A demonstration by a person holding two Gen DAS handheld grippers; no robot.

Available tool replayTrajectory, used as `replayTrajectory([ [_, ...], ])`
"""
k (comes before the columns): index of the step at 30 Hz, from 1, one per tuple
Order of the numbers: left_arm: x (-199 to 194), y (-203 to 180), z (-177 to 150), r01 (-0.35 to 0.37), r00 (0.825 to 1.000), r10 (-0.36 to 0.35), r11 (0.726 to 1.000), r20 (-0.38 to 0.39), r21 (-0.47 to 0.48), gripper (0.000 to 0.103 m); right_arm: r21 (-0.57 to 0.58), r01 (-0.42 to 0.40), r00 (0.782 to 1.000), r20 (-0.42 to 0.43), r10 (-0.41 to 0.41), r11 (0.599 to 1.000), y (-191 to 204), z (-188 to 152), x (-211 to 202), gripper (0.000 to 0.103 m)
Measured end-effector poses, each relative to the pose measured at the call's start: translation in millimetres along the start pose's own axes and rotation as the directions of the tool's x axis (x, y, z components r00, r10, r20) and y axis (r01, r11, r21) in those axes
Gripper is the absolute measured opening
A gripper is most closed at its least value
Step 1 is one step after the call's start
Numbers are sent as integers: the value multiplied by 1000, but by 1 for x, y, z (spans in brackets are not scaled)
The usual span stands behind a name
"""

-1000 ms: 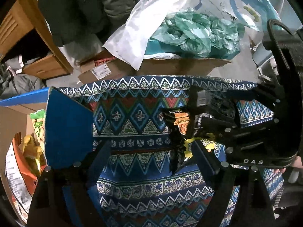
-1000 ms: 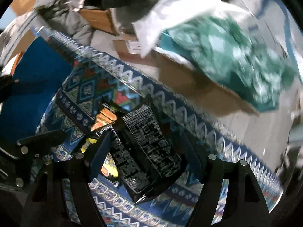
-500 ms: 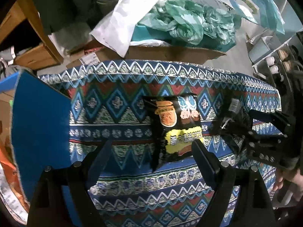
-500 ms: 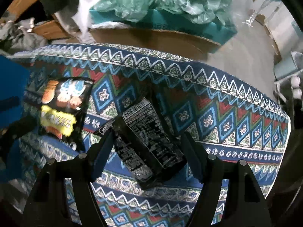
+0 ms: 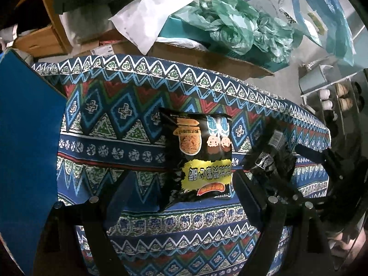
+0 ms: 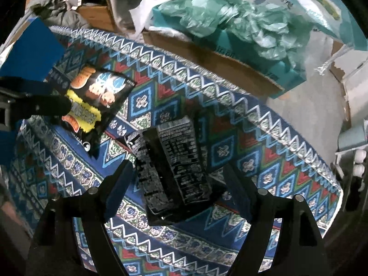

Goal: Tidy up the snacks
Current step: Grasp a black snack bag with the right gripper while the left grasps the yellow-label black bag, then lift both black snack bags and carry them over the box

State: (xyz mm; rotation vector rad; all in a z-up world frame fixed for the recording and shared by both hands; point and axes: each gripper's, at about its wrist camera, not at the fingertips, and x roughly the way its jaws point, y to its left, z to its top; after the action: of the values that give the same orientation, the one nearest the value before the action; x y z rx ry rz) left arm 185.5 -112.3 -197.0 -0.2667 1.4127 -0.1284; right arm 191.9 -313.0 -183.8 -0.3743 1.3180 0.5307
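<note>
Left gripper (image 5: 181, 191): jaws spread wide, nothing clamped. The front-up snack packet (image 5: 197, 158) lies flat on the patterned cloth (image 5: 110, 119), directly ahead at 12 o'clock from the fingertips, its lower edge between them. Its long axis runs 12 to 6, in line with the fingers, so its short width lies across the gap. The right fingertip (image 5: 243, 184) stands just beside the packet's right edge; I cannot tell whether it touches. A blue box flap (image 5: 27, 138) stands at 9 o'clock.

Right gripper (image 6: 178, 179): its jaws have just been opening and now stand clear. The back-up snack packet (image 6: 174, 168), print side showing, lies on the cloth between them, neither pad pressing it. Its long axis runs roughly 11 to 5, slightly skewed to the fingers.

Judgement: each packet is nearer its own gripper. The left one is squarely placed for a close; the right would need a slight roll to square up.

View differences: the left camera shows the second packet and the other gripper only as dark shapes at 3 o'clock; the right camera shows that packet's full outline. The right camera also shows the front-up packet at 10 o'clock, partly covered by the left gripper.
</note>
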Motion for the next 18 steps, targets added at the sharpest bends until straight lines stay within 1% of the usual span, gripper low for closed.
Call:
replayTrajectory([
  [3, 7, -5, -1, 2, 1000, -2, 1000, -15, 4, 87, -26, -1, 1000, -8, 1, 1000, 7, 0, 9, 80],
  [6, 13, -10, -3, -1, 1000, 1, 1000, -22, 3, 87, -65, 27, 999, -33, -29, 998, 13, 1, 23, 80],
  [8, 17, -13, -3, -2, 1000, 2, 1000, -28, 1, 87, -59, 48, 997, -60, -51, 997, 14, 1, 32, 80],
  [9, 18, -14, -3, -2, 1000, 2, 1000, -31, 0, 87, -53, 49, 995, -79, -53, 997, 13, 0, 37, 80],
  [10, 20, -15, -3, 2, 999, -2, 1000, -35, -2, 87, -36, 46, 997, -67, -49, 998, 9, -1, 35, 80],
  [13, 23, -18, -2, 6, 999, -6, 1000, -37, -6, 87, 7, 41, 997, -70, -40, 999, 3, 1, 34, 79],
  [16, 26, -19, 0, -3, 999, 2, 1000, -39, -10, 87, 62, 51, 997, -67, -47, 997, -2, 5, 35, 69],
  [17, 26, -20, 0, -5, 999, 5, 1000, -37, -14, 89, 79, 53, 997, -63, -48, 995, -4, 6, 33, 66],
  [18, 26, -21, 0, -5, 999, 4, 1000, -33, -16, 90, 112, 34, 998, -65, -27, 993, -8, 8, 33, 66],
])
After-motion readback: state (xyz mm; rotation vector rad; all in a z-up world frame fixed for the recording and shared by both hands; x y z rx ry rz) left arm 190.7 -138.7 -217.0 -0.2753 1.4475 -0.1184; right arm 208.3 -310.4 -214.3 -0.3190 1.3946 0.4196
